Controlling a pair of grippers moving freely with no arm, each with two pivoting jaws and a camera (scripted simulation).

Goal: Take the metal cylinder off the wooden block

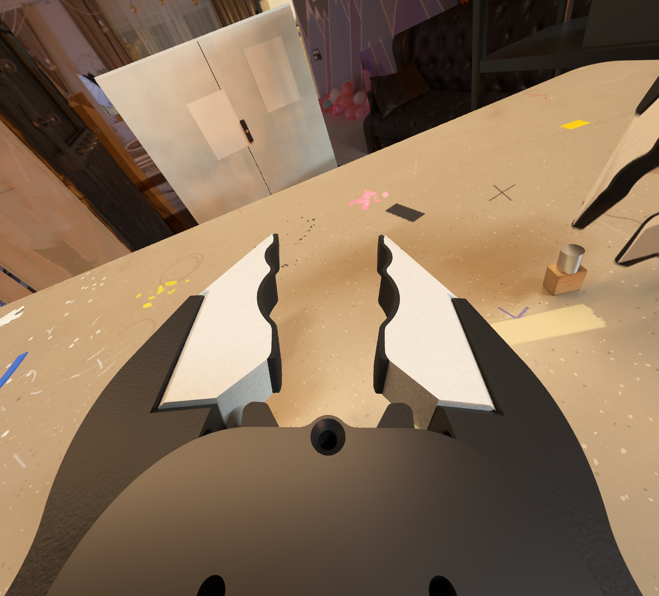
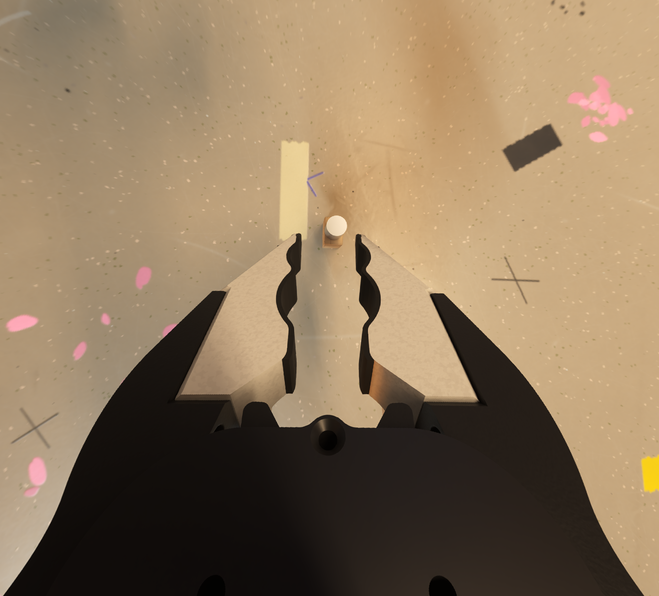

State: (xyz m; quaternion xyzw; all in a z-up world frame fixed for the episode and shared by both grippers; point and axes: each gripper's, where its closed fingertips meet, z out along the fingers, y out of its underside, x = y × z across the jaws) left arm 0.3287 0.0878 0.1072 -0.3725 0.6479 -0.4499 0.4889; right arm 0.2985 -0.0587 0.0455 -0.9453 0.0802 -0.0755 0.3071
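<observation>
Both hand-held grippers, right [image 2: 328, 236] and left [image 1: 327, 238], gape empty; shiny metal cylinder [image 2: 336, 226] sits ungrasped atop small wooden block [image 2: 332, 241] on speckled counter [image 2: 463, 222].

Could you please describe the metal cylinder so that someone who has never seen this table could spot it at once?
Start from the speckled tan table and find the pale yellow strip of tape on it. Just beyond the tape's end sits a small wooden block, and the metal cylinder stands upright on top of it. It is the only shiny, silver, raised object there; the marks around it are flat paint and tape.
</observation>
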